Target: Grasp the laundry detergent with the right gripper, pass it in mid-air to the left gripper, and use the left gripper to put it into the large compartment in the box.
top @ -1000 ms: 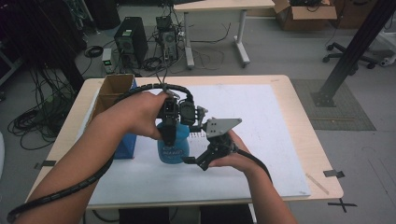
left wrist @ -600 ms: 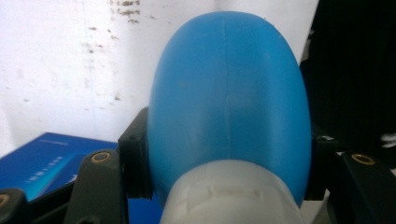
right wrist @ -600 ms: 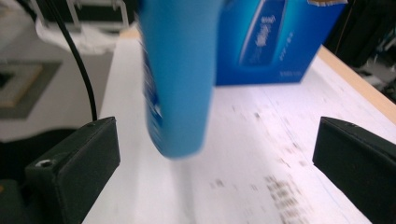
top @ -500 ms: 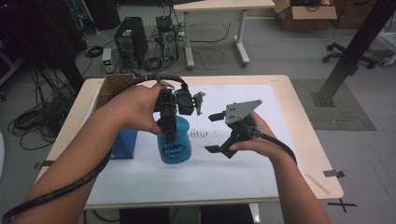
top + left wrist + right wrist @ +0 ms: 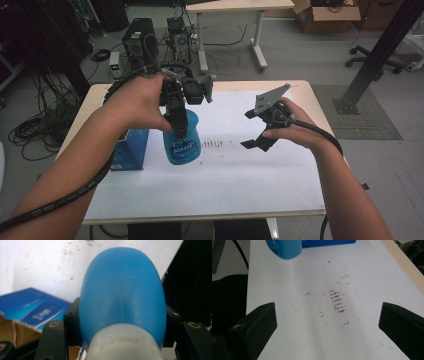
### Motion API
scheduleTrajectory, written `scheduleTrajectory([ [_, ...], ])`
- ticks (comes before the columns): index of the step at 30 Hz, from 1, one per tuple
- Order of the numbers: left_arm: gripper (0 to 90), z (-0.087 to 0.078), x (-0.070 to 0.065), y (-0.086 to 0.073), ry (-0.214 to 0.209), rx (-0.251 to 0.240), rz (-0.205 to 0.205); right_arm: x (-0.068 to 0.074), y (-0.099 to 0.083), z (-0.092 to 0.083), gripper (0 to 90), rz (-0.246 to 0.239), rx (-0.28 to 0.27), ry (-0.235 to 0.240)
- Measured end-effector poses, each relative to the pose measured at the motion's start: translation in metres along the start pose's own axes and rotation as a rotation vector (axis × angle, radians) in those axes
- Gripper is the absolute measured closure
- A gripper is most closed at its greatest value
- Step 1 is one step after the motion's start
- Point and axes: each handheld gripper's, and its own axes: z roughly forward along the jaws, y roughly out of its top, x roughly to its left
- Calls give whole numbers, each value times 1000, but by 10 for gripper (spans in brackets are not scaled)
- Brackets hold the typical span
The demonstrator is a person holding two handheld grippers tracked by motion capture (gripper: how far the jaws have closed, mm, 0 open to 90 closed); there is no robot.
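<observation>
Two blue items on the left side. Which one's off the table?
The blue bottle, clamped near its top in the left gripper and lifted above the white sheet. The blue box stands on the table.

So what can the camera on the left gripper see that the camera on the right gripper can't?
The left gripper view shows the blue bottle's white neck up close, clamped between that gripper's black jaws, plus brown cardboard at the lower left. The right gripper view shows that gripper's jaws wide apart with nothing between them, brown smudges on the white sheet, and the table's wooden edge. Both show the blue bottle, the blue box and the white sheet.
</observation>
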Motion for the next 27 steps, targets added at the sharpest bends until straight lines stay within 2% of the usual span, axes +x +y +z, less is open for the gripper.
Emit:
scheduleTrajectory([
  [7,380,-18,14,-6,22,5,-155,-8,-12,-5,20,32,38,-9],
  [10,380,-25,19,-9,27,3,-201,-12,-16,-9,21,42,69,-18],
  [16,380,-44,38,-21,7,-24,-334,-19,-23,-16,23,65,120,-29],
  [22,380,-62,57,-36,1,-27,-415,-24,-27,-20,25,79,140,-27],
  [23,380,-65,62,-40,-9,-31,-450,-25,-27,-20,25,80,146,-24],
  [27,380,-74,75,-51,-10,-21,-537,-27,-27,-19,27,74,182,-18],
])
